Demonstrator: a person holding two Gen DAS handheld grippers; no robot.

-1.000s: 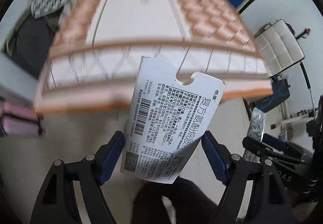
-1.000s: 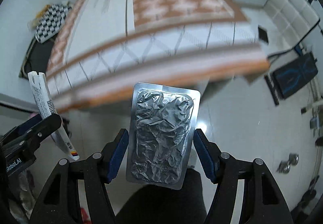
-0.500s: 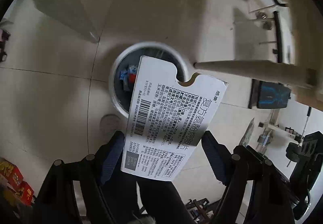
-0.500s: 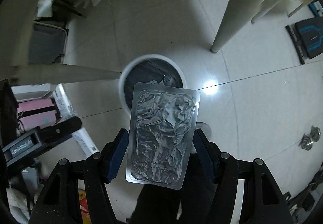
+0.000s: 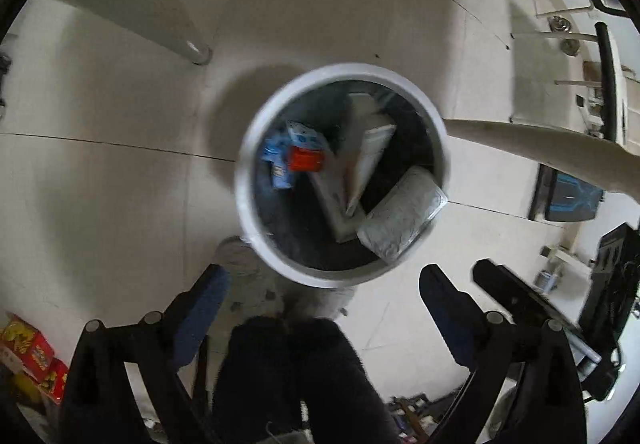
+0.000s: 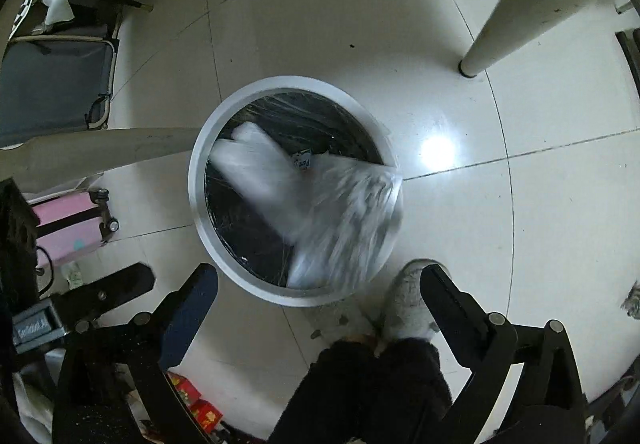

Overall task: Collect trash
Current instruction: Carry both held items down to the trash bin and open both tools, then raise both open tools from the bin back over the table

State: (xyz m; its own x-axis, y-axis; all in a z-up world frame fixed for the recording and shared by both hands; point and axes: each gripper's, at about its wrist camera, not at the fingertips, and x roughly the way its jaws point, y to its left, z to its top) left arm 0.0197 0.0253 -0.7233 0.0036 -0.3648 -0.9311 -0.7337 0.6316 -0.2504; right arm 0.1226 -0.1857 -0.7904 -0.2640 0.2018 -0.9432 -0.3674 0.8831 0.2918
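A round bin with a white rim [image 5: 242,180] and a black liner stands on the tiled floor right below both grippers. In the left wrist view, a white medicine box [image 5: 370,148] and a silver foil blister pack [image 5: 402,218] lie in it beside blue and red wrappers [image 5: 298,154]. In the right wrist view the box [image 6: 260,164] and the foil pack [image 6: 348,220] are blurred streaks dropping inside the rim [image 6: 196,184]. My left gripper [image 5: 322,284] and right gripper [image 6: 319,276] hang above the bin. The jaws of both are opening, with nothing between them.
Pale table legs [image 5: 196,52] [image 6: 472,66] stand close to the bin. A person's grey slipper [image 6: 408,308] and dark trouser legs are at its near side. A pink case [image 6: 68,220] is at the left, and red boxes [image 5: 32,356] lie on the floor.
Both grippers dropped from table height to just above the bin. The left let go of the medicine box and the right of the foil pack, and both items fell into the bin.
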